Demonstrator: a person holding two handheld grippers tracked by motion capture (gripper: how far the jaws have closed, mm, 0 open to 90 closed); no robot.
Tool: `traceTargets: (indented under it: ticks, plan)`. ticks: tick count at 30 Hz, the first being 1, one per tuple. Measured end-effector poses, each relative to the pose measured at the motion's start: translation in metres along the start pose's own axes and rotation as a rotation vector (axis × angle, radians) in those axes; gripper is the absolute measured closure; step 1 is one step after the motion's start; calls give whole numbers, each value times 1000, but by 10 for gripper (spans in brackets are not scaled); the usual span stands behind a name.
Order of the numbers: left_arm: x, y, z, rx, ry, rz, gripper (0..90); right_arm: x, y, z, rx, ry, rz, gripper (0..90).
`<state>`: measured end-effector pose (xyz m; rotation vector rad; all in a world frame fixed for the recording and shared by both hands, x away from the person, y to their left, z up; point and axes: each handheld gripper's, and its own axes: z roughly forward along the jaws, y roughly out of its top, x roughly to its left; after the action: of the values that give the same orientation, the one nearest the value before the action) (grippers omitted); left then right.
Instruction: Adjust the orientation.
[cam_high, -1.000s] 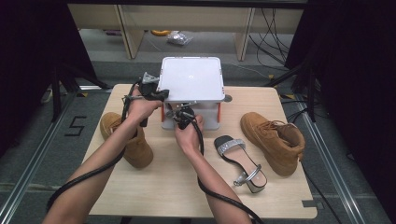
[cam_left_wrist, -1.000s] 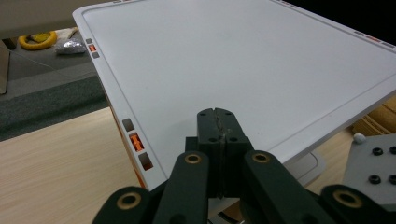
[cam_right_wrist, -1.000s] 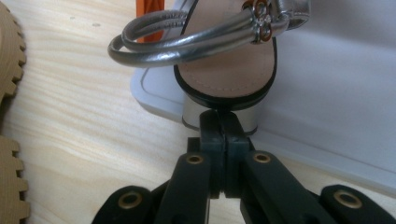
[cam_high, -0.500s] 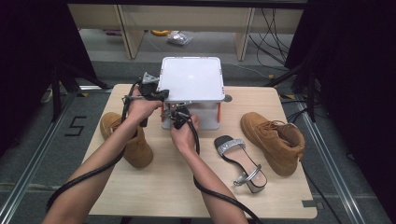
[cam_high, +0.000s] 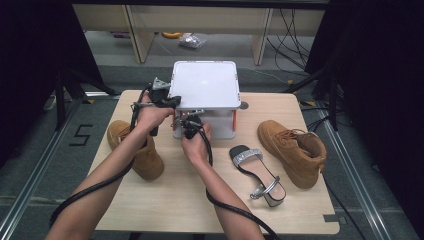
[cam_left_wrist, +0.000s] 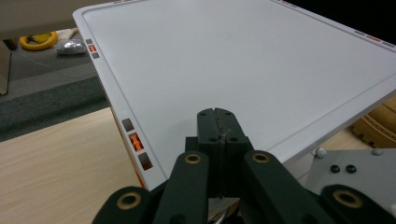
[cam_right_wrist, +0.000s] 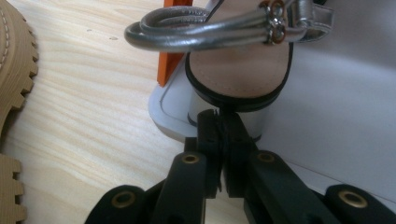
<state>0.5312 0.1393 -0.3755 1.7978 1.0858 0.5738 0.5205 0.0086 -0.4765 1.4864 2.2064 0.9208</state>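
Observation:
A white box (cam_high: 220, 125) stands at the table's far middle, its flat lid (cam_high: 205, 85) raised over it. In the left gripper view my left gripper (cam_left_wrist: 217, 115) is shut, jaws together, resting over the lid's (cam_left_wrist: 243, 60) near corner; in the high view this gripper (cam_high: 168, 100) is at the lid's left edge. My right gripper (cam_right_wrist: 219, 115) pinches the black back rim of a silver-strapped sandal (cam_right_wrist: 238, 70) at the box's front left corner, beside an orange latch (cam_right_wrist: 169, 60); its jaws have just eased slightly. The high view shows that gripper (cam_high: 189, 123) at the box front.
A second silver-strapped sandal (cam_high: 260, 172) lies on the table right of my right arm. One tan boot (cam_high: 142, 152) lies at the left under my left forearm, another (cam_high: 295, 150) at the right. Cables trail from both grippers toward the near edge.
My right hand has shifted slightly left along the box front. The left hand and the lid have stayed where they were.

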Motion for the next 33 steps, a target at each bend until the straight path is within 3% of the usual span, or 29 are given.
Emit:
traceTargets:
  ticks: [9, 12, 17, 22, 26, 29, 33]
  plan:
    - [0, 0, 0, 1, 3, 3, 897, 0, -1, 0, -8, 33, -5, 843]
    - [0, 0, 0, 1, 2, 3, 897, 0, -3, -6, -21, 48, 10, 840]
    - [0, 0, 0, -1, 3, 1, 896, -7, -5, -25, -11, 49, -14, 844]
    - [0, 0, 0, 0, 6, 3, 896, -24, -12, -51, 9, 50, -28, 800]
    - [0, 0, 0, 0, 6, -1, 896, -44, -22, -72, 68, 33, -51, 723]
    - [0, 0, 0, 0, 3, -2, 896, -64, -33, -93, 98, 24, -50, 655]
    - [1, 1, -1, 16, 2, 5, 896, -79, -41, -107, 118, 18, -40, 619]
